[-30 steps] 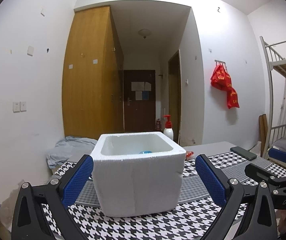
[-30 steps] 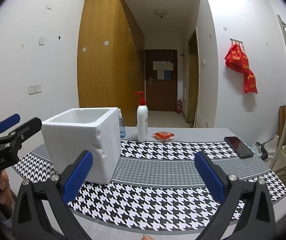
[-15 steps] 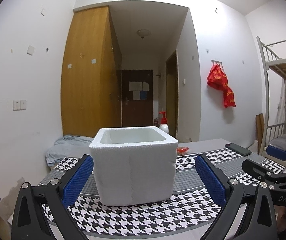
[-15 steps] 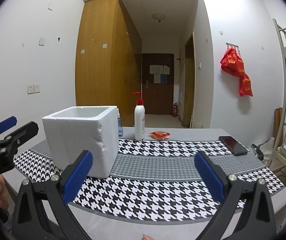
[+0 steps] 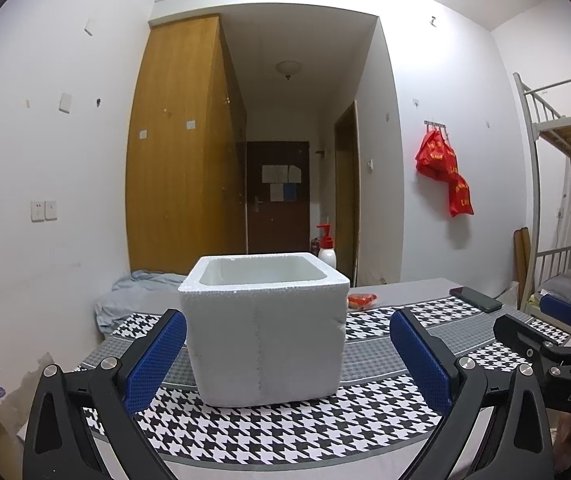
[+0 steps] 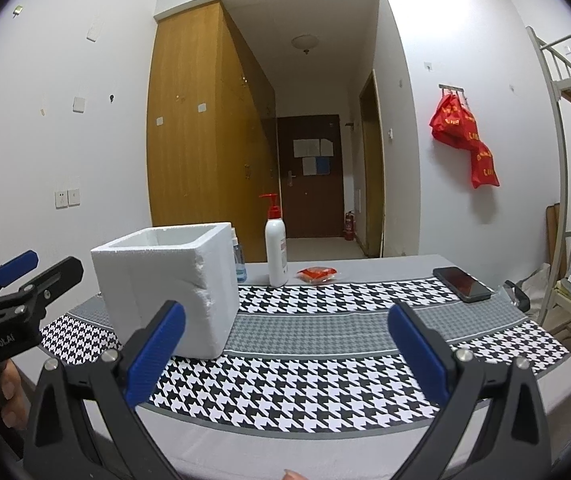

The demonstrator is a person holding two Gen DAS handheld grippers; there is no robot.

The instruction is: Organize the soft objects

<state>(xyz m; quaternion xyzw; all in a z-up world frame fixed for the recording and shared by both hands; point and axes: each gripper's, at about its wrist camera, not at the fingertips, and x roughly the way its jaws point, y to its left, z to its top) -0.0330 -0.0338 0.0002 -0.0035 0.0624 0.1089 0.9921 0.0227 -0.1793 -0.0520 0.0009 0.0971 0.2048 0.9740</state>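
Both claws, the left claw (image 5: pixel 287 354) and the right claw (image 6: pixel 285 346), are released and carry nothing. The red soft packet (image 6: pixel 318 273) lies near the counter's (image 6: pixel 325 330) far edge, right of the foam box (image 6: pixel 165 286) (its inside is hidden). A reach across may knock over the pump bottle (image 6: pixel 276 254).

A foam box (image 5: pixel 263 332) is standing on the bench (image 6: pixel 325 332), toward its left side. Behind the box, a pump bottle (image 6: pixel 276 248) is standing upright, with a smaller bottle (image 6: pixel 238 258) sitting between it and the box. Right of the pump bottle, a small packet (image 6: pixel 318 274) is lying flat. Farther right, near the bench's edge, a phone (image 6: pixel 461 283) is lying flat. A bunk bed (image 5: pixel 565 200) is standing beyond the bench's right end.
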